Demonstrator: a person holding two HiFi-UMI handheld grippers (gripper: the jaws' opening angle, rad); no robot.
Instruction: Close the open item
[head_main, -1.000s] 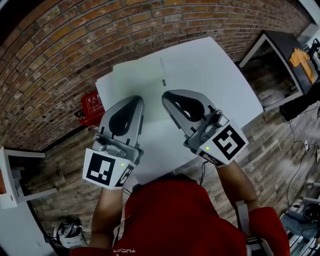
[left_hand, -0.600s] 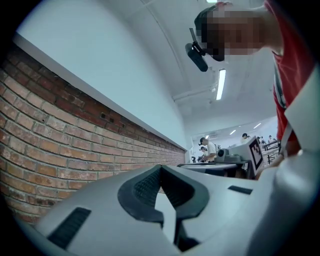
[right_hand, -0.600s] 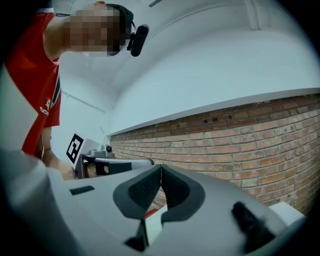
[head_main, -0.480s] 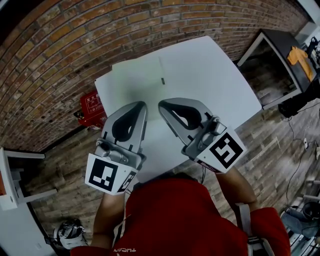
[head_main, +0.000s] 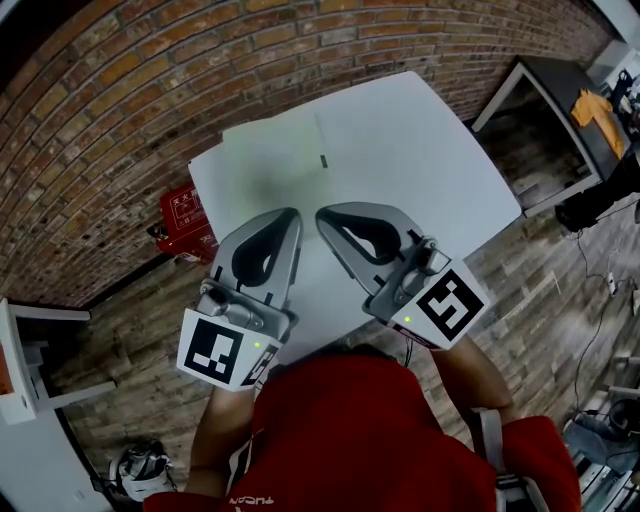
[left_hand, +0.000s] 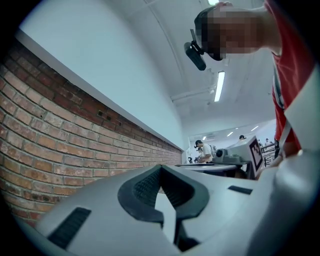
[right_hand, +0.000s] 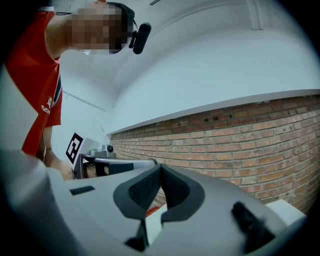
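Observation:
A flat pale-green item (head_main: 268, 170) lies on the white table (head_main: 420, 150) at its far left part, with a small dark tab (head_main: 323, 160) at its right edge. It looks flat; I cannot tell whether it is open. My left gripper (head_main: 290, 216) and right gripper (head_main: 324, 216) hover side by side over the table's near part, tips almost touching each other, short of the item. Both are shut with nothing between the fingers. In the left gripper view the shut jaws (left_hand: 160, 168) point up at a brick wall and ceiling; the right gripper (right_hand: 160, 168) shows the same.
A red box (head_main: 184, 216) sits on the wooden floor left of the table, by the brick wall. A dark stand (head_main: 560, 95) with an orange thing (head_main: 590, 105) is at the right. White furniture (head_main: 20, 350) stands at the far left.
Both grippers have drawn back a little toward the person and come closer together. The item on the table has not moved.

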